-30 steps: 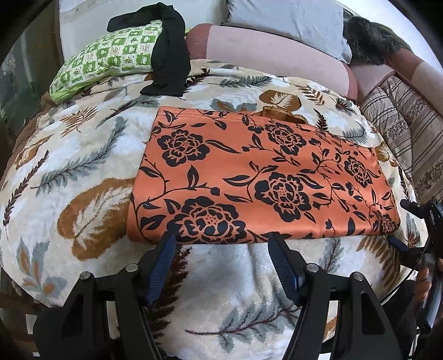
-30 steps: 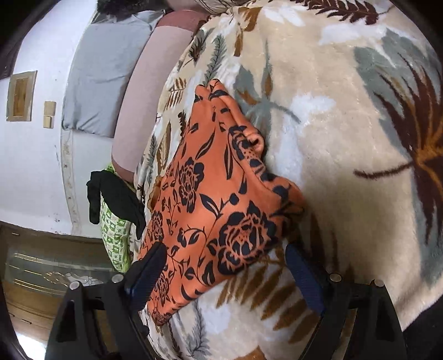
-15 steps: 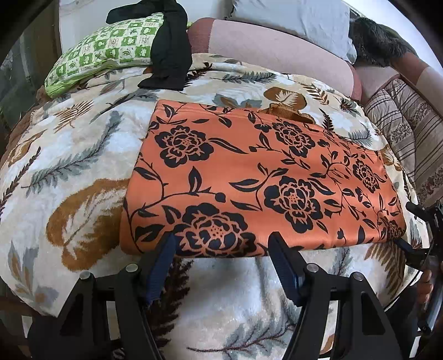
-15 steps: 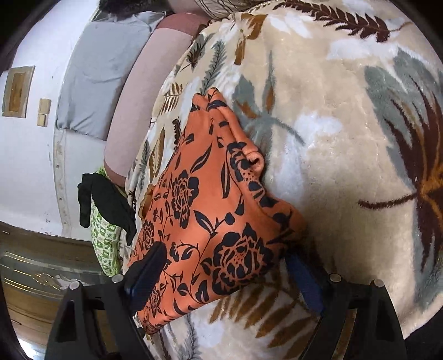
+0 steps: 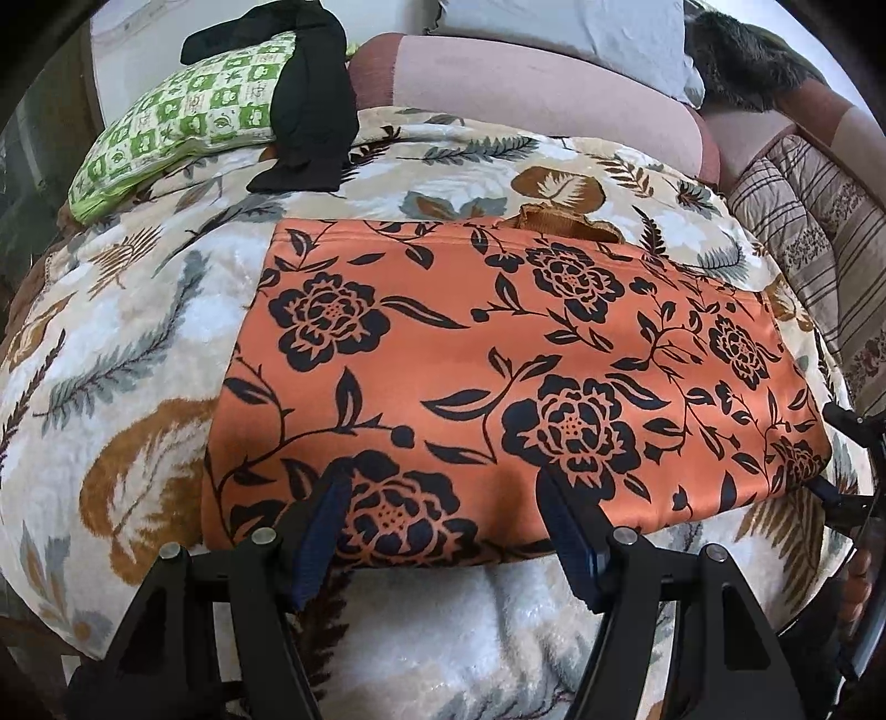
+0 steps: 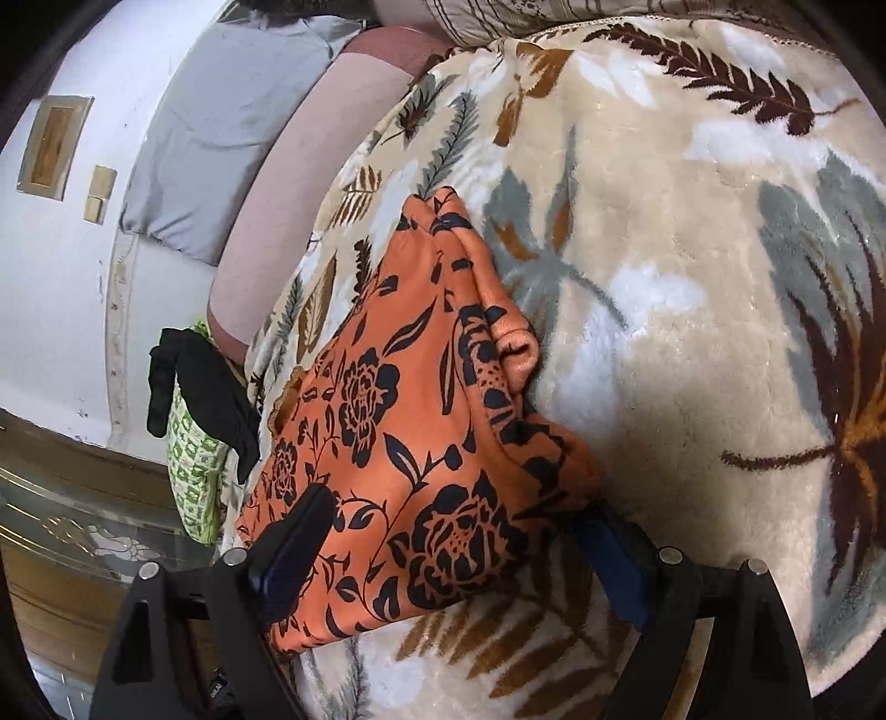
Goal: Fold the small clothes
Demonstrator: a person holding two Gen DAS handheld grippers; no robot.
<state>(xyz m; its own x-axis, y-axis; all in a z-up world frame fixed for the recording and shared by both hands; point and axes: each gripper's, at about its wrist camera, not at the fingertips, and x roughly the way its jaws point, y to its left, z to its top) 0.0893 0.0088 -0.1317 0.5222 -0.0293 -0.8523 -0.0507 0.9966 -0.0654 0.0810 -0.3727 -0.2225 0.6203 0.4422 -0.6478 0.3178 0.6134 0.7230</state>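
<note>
An orange garment with black flowers (image 5: 498, 360) lies flat and folded in a rectangle on a leaf-patterned blanket (image 5: 138, 343). My left gripper (image 5: 443, 520) is open, its fingers straddling the garment's near edge close to the left corner. My right gripper (image 6: 448, 548) is open too, its fingers on either side of the garment's (image 6: 398, 443) near right corner, which bunches up between them. The right gripper also shows at the right edge of the left wrist view (image 5: 847, 459).
A green checked pillow (image 5: 183, 116) with a black garment (image 5: 315, 99) draped over it lies at the far left. A pink bolster (image 5: 542, 94), a grey pillow (image 5: 565, 22) and striped cushions (image 5: 814, 221) line the back and right.
Both grippers have moved forward onto the garment's near edge, so the cloth now sits between the fingers of each. The garment itself has not shifted.
</note>
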